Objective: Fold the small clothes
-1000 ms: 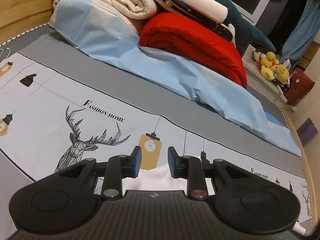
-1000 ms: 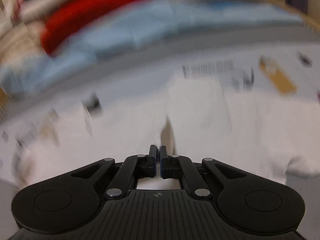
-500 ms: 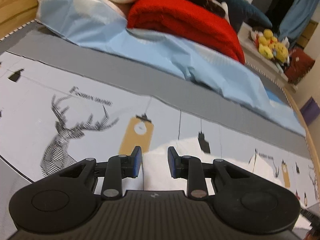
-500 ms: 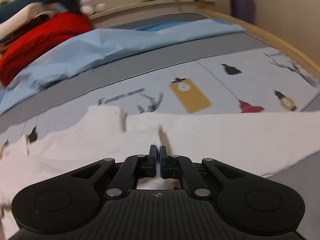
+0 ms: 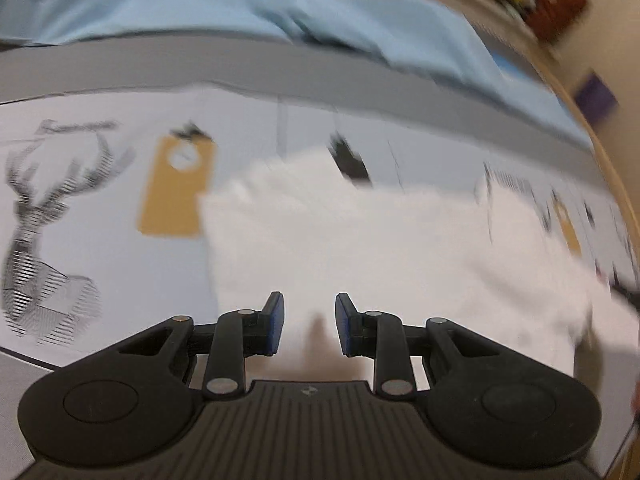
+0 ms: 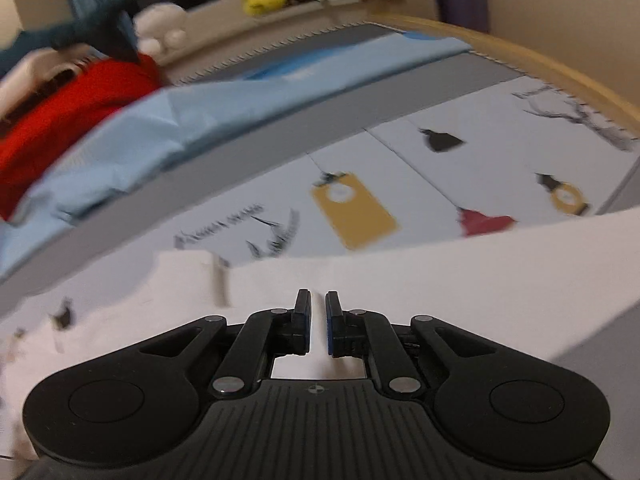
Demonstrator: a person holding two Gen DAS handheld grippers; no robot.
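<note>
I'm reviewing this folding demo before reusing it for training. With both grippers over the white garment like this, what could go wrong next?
1. The right gripper shows a narrow gap with no cloth visibly pinched, so the white garment may slip free.
2. The left gripper is open above the garment, and its view is blurred; closing now might catch the wrong layer.
3. Either gripper might snag the printed bedsheet underneath along with the garment.

Warm dim indoor light, left wrist view heavily motion-blurred, right wrist view mildly smeared, fisheye bending at edges, soft shadows.
</note>
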